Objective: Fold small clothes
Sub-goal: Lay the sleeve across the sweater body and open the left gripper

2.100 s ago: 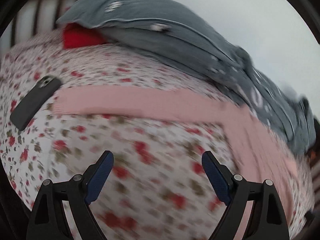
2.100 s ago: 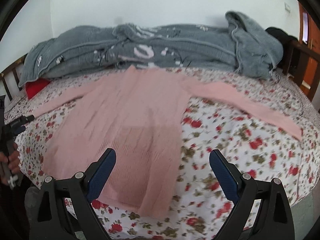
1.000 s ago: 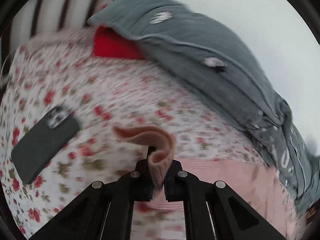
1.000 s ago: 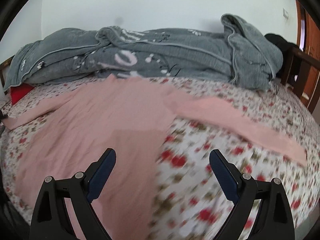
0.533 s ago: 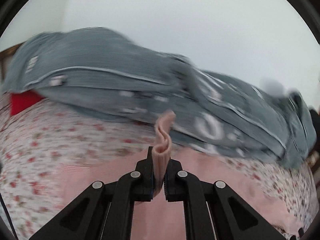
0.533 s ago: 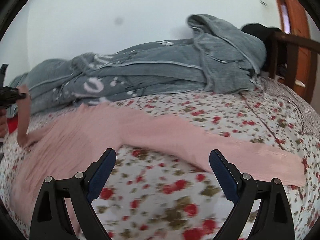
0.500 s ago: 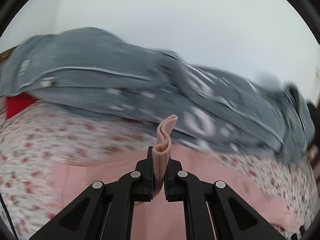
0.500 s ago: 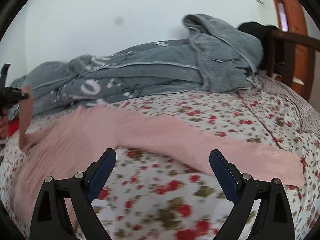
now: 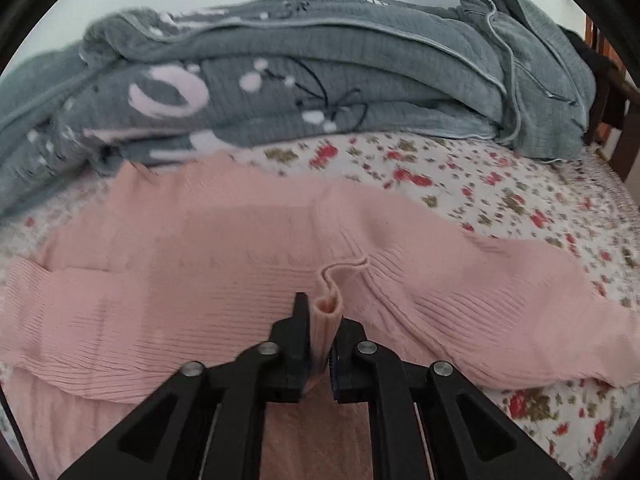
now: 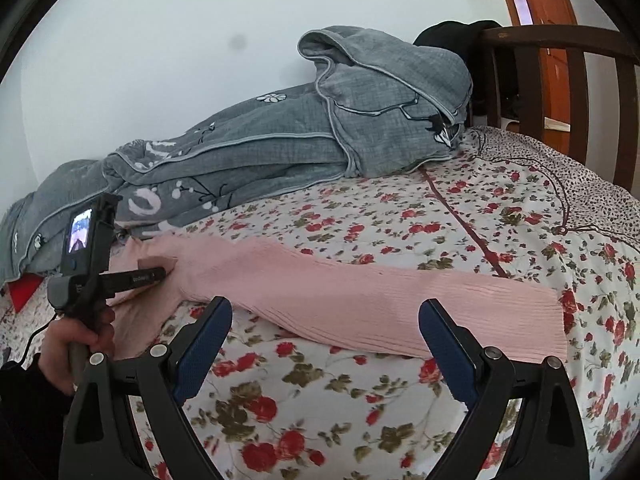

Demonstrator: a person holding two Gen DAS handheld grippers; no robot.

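A pink ribbed knit sweater [image 9: 224, 256] lies flat on the floral bedsheet [image 9: 500, 200]. My left gripper [image 9: 322, 320] is shut on the cuff of its left sleeve [image 9: 328, 308], held low over the sweater's body with the sleeve folded across it. In the right wrist view the left gripper [image 10: 160, 274] shows at the left, touching the pink fabric. The other sleeve [image 10: 400, 300] stretches out to the right on the sheet. My right gripper [image 10: 324, 344] is open and empty, just in front of that sleeve.
A heaped grey floral quilt [image 10: 320, 140] lies along the wall behind the sweater and shows too in the left wrist view [image 9: 320, 72]. A dark wooden bed frame [image 10: 560, 80] stands at the right. A red item [image 10: 24, 292] lies at the far left.
My left gripper closed on the left sleeve cuff, lifted it and carried it right, down over the sweater's body. My right gripper stayed open and moved right toward the other sleeve.
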